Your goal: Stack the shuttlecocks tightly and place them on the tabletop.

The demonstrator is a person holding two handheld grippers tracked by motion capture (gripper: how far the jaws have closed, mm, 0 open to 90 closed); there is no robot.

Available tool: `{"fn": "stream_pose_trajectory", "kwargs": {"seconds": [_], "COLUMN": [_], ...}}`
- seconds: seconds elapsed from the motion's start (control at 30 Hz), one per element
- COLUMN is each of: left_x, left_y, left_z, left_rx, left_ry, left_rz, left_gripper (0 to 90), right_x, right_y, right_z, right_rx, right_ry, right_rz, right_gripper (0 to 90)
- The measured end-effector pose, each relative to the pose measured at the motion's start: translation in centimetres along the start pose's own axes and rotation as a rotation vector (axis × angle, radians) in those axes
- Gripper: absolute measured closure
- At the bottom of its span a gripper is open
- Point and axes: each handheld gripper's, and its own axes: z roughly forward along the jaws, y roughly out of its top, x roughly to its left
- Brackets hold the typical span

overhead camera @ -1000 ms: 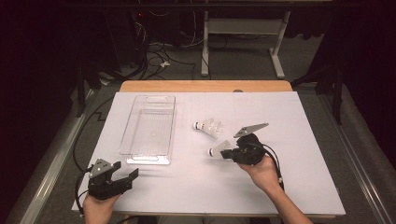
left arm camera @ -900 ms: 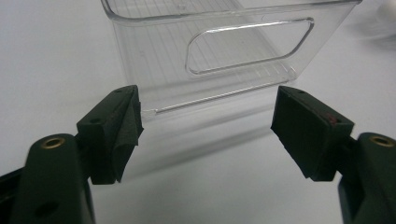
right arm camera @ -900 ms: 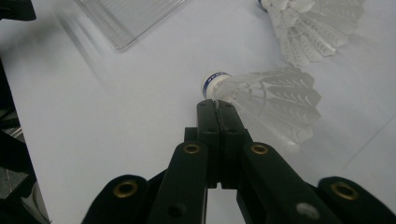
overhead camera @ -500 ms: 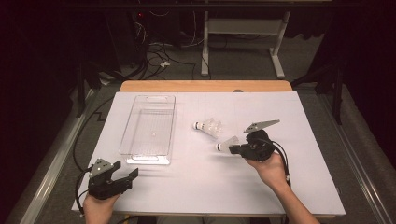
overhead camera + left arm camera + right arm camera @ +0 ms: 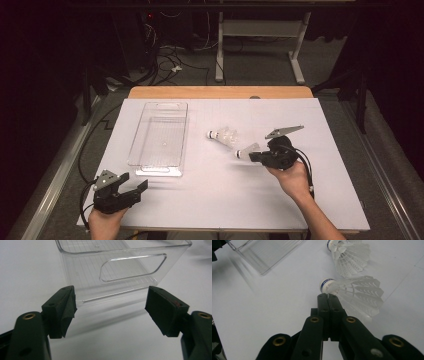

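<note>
Two white feathered shuttlecocks are on the white table. My right gripper (image 5: 251,157) (image 5: 328,296) is shut on one shuttlecock (image 5: 245,151) (image 5: 352,290), pinching it just behind its blue-banded cork, right of centre. The other shuttlecock (image 5: 223,135) (image 5: 349,255) lies on its side a little farther back and to the left. A clear plastic tray (image 5: 160,140) (image 5: 125,267) (image 5: 262,252) with nothing in it stands left of centre. My left gripper (image 5: 136,181) (image 5: 110,307) stays open near the front left corner, pointing at the tray's near end wall and a short gap from it.
The white sheet (image 5: 220,200) covers a wooden tabletop whose bare strip (image 5: 220,92) shows at the back. Black cables (image 5: 87,150) trail off the left side. A white desk frame (image 5: 260,30) and floor cables stand beyond the table.
My right gripper has drifted right and slightly back, and the shuttlecock has gone with it. The left gripper has stayed put.
</note>
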Motion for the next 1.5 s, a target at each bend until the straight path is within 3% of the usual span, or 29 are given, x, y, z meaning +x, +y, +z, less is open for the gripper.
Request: {"fn": "stream_pose_trajectory", "kwargs": {"seconds": [0.73,1.5], "left_x": [-0.1,-0.1], "left_y": [0.0,0.0], "left_z": [0.2,0.2], "left_rx": [0.010,0.010], "left_ry": [-0.002,-0.002], "left_rz": [0.007,0.013], "left_gripper": [26.0,26.4], "right_x": [-1.8,-2.9], "right_y": [0.4,2.7], "right_z": [1.2,3.1], "right_rx": [-0.003,0.001], "right_ry": [-0.037,-0.056], "right_rz": [0.048,0.064], "right_gripper": [90.0,90.0]}}
